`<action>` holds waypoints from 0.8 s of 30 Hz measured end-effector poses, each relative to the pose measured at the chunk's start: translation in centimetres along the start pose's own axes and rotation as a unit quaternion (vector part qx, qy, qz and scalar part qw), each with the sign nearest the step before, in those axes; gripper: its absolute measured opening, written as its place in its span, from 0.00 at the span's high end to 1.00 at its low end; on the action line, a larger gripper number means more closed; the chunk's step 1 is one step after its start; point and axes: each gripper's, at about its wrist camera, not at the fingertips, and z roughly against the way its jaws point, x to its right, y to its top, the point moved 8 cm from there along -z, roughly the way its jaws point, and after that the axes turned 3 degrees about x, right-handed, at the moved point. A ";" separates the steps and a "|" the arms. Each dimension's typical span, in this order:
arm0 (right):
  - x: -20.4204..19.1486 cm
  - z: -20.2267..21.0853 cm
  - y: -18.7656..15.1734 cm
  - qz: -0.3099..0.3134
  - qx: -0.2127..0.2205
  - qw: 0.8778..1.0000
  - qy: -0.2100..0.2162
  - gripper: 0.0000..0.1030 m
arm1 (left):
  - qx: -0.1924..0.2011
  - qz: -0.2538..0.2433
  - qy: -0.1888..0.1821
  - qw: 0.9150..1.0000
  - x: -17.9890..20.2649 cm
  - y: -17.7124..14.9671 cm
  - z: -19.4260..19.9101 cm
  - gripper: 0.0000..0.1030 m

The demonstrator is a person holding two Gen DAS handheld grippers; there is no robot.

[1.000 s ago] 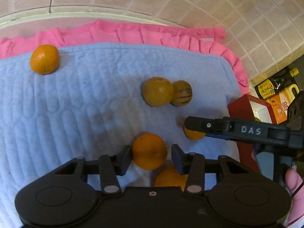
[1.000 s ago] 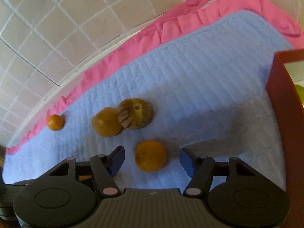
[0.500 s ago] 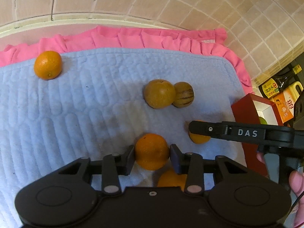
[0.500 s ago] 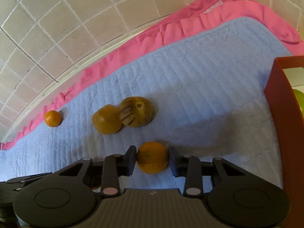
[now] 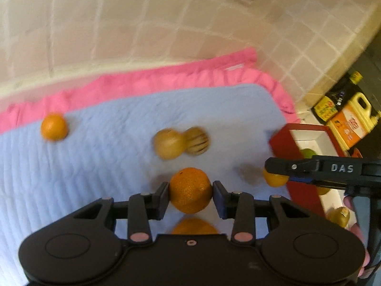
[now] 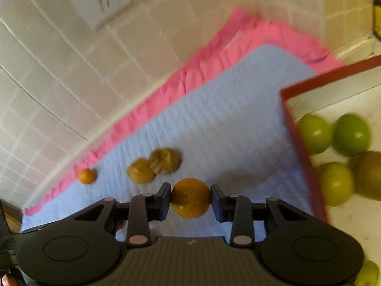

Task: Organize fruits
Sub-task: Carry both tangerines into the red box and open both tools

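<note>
My left gripper [image 5: 191,195] is shut on an orange [image 5: 190,189], held above the blue quilted mat [image 5: 95,162]. Another orange [image 5: 194,226] lies on the mat just under it. My right gripper [image 6: 190,199] is shut on a second orange [image 6: 190,197], also lifted off the mat; in the left wrist view that gripper [image 5: 276,169] and its orange [image 5: 275,178] hang beside the red box [image 5: 281,143]. On the mat lie a small orange [image 5: 54,126], a yellow-brown fruit [image 5: 169,144] and a striped fruit [image 5: 196,140] touching it.
The red-walled box [image 6: 302,147] on the right holds several green fruits [image 6: 314,137] and a brownish one [image 6: 369,174]. A pink frilled cloth [image 6: 190,81] edges the mat along the tiled wall. Oil and sauce bottles [image 5: 350,116] stand behind the box.
The right gripper closed on its orange. Both grippers rose off the mat with their oranges, and the right one swung toward the red box.
</note>
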 end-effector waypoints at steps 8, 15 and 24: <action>5.3 9.2 2.4 -0.045 0.094 0.994 -0.015 0.63 | 0.035 -0.109 -0.056 0.992 10.5 3.5 0.8 0.55; 13.4 15.4 2.6 -0.102 0.145 0.981 -0.077 0.63 | 0.041 -0.195 -0.118 0.973 20.8 5.8 -2.1 0.55; 19.7 16.1 0.9 -0.108 0.114 0.979 -0.126 0.63 | -0.041 -0.239 -0.156 0.958 30.8 5.0 -11.6 0.55</action>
